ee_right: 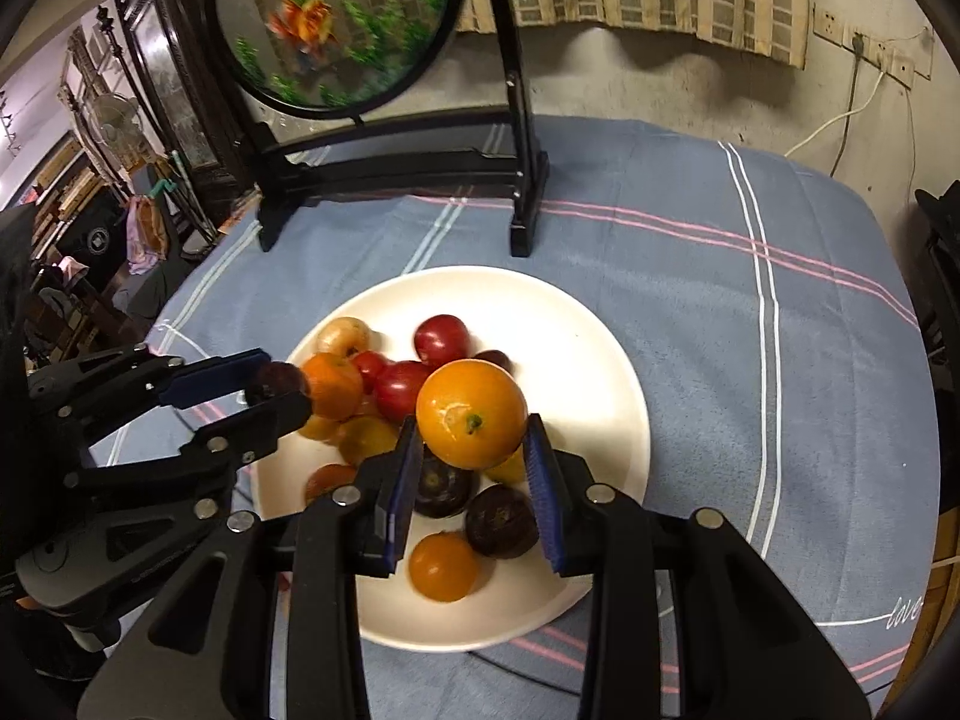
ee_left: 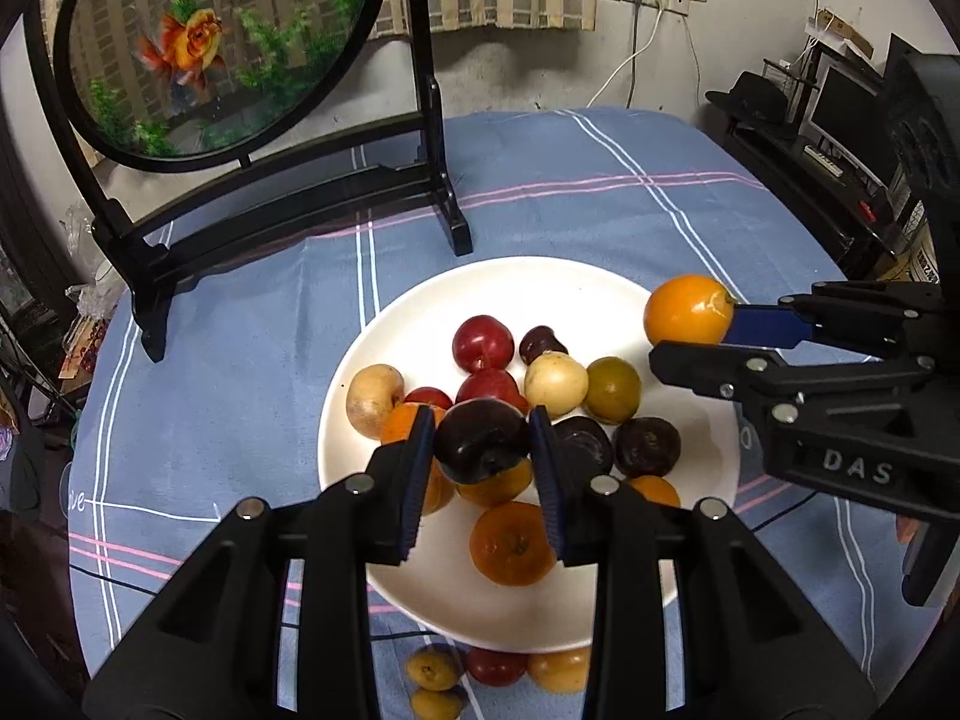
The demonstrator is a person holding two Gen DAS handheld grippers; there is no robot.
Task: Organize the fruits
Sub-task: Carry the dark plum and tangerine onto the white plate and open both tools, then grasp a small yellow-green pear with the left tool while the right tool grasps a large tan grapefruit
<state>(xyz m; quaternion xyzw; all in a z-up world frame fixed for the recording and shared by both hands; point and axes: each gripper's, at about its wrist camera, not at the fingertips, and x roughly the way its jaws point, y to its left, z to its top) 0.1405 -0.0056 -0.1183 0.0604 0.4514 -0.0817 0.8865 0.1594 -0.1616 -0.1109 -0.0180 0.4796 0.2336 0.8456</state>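
A white plate on the blue cloth holds several fruits: red, dark purple, orange and pale yellow ones. My left gripper is shut on a dark purple plum, held over the plate's near side; in the right wrist view that gripper comes in from the left with the plum. My right gripper is shut on an orange above the fruit pile. Seen from the left wrist camera, that orange hangs over the plate's right rim.
A round goldfish panel on a black stand rises behind the plate. Three small fruits lie on the cloth just in front of the plate. Cluttered shelves stand off the table to the right.
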